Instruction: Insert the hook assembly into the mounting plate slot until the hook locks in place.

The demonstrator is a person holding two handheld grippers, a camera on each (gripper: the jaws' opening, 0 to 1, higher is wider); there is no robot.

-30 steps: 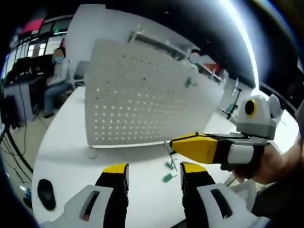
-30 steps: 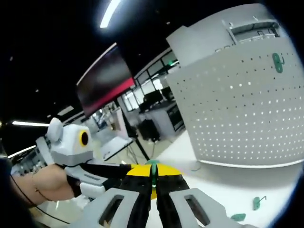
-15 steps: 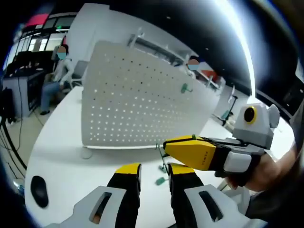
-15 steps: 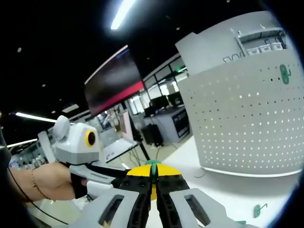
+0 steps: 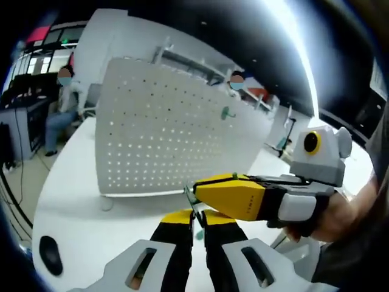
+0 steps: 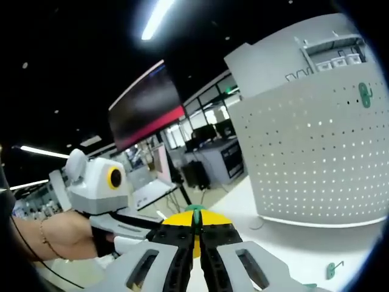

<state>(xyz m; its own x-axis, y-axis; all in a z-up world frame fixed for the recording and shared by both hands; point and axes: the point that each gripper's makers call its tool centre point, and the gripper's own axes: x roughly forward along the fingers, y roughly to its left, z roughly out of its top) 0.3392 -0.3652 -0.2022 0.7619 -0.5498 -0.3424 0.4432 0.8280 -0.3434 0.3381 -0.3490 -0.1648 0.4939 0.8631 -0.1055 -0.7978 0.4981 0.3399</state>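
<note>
My right gripper (image 6: 196,222) is shut on a small green hook assembly (image 6: 196,210), whose green top peeks out above the yellow tips. In the left gripper view it comes in from the right (image 5: 196,193), with the hook's thin metal wire (image 5: 190,199) hanging from its tip. My left gripper (image 5: 197,220) is closed to a narrow slit around that wire, just below the right one's tip. Behind stands the white perforated mounting plate (image 5: 164,137) (image 6: 316,158), upright on the table. One green hook (image 5: 226,112) (image 6: 364,95) hangs high on it.
The plate stands on a white table (image 5: 67,201). A spare green hook (image 6: 331,267) lies on it near the plate, and a dark mouse (image 5: 48,255) at the near left. A person (image 5: 61,97) sits at a desk far left. A hand (image 6: 58,234) holds the left gripper.
My left gripper's jaws have gone from wide apart to nearly touching, closing on the hook wire. The right gripper has shifted slightly left over them, still shut on the green hook.
</note>
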